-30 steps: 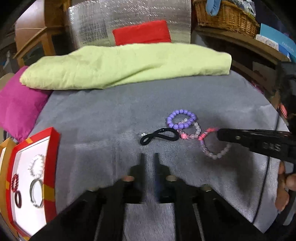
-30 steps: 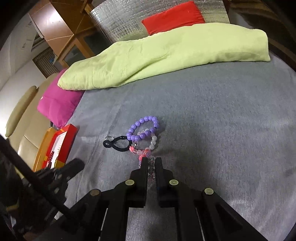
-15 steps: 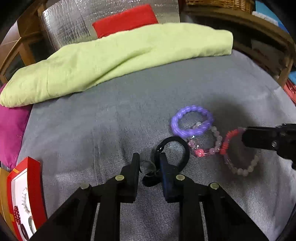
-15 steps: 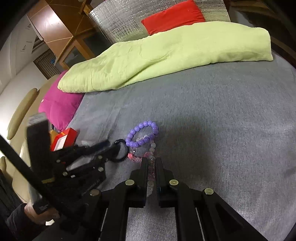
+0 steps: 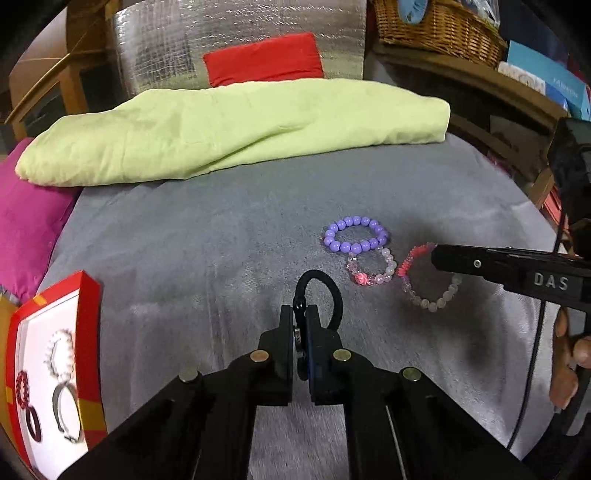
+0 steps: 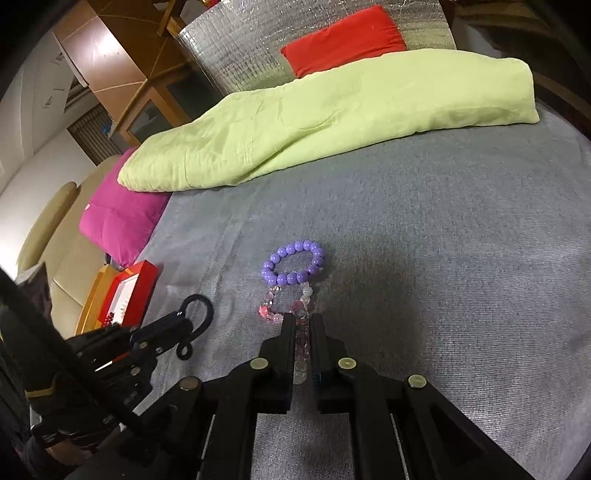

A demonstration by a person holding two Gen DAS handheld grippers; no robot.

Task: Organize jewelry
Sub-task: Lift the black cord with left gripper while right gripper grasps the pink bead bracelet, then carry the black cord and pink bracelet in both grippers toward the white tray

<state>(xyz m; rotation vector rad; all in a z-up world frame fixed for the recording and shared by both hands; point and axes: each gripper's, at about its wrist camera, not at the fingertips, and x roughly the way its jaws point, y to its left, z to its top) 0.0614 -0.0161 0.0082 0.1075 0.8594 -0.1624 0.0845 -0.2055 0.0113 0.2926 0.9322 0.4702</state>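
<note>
My left gripper (image 5: pixel 300 314) is shut on a black elastic band (image 5: pixel 334 291), held just above the grey blanket (image 5: pixel 207 236); the band also shows in the right wrist view (image 6: pixel 197 321). My right gripper (image 6: pixel 302 321) is shut on a pink and clear beaded bracelet (image 6: pixel 301 332), seen in the left wrist view (image 5: pixel 424 291) hanging from the right gripper's tip. A purple bead bracelet (image 5: pixel 355 234) and a clear bracelet with a pink rose (image 5: pixel 369 271) lie on the blanket beside it. A red-rimmed jewelry box (image 5: pixel 55 373) at the left holds several bracelets.
A folded light-green blanket (image 5: pixel 229 125) lies across the back. A magenta pillow (image 5: pixel 26 225) sits at the left, a red cushion (image 5: pixel 262 59) against a silver panel behind. A wicker basket (image 5: pixel 436 26) stands on a shelf at the back right.
My left gripper closed on the black band and drew back with it, lifting it off the blanket. My right gripper stayed shut on the pink and clear bracelet, barely moving.
</note>
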